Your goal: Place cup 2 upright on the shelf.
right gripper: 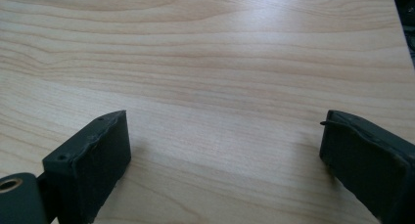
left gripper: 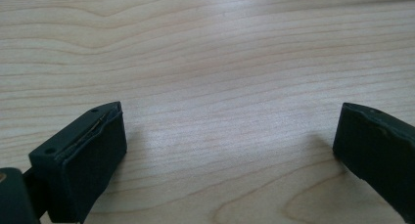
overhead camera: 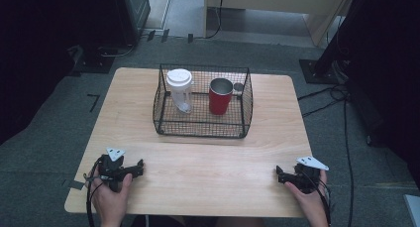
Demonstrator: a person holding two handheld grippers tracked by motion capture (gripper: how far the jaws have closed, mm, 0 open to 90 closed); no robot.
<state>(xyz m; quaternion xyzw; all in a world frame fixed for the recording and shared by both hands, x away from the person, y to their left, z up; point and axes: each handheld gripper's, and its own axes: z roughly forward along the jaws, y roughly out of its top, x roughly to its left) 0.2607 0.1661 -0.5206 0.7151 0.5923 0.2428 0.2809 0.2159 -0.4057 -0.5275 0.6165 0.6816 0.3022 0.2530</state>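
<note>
A black wire basket (overhead camera: pixel 202 130) stands at the middle back of the wooden table (overhead camera: pixel 198 167). Inside it a clear plastic cup with a white lid (overhead camera: pixel 180 89) stands on the left and a red mug (overhead camera: pixel 220 96) on the right. My left gripper (overhead camera: pixel 140 164) rests near the front left edge, held by a hand, jaws pointing right. My right gripper (overhead camera: pixel 279 173) rests near the front right edge, jaws pointing left. In the left gripper view the left gripper (left gripper: pixel 230 136) is open over bare wood. In the right gripper view the right gripper (right gripper: pixel 225 141) is open with nothing between its jaws.
Cables (overhead camera: pixel 341 113) run over the grey floor to the right of the table. Dark stands and equipment (overhead camera: pixel 327 63) sit at the back corners. A broad strip of bare wood lies between the basket and the two grippers.
</note>
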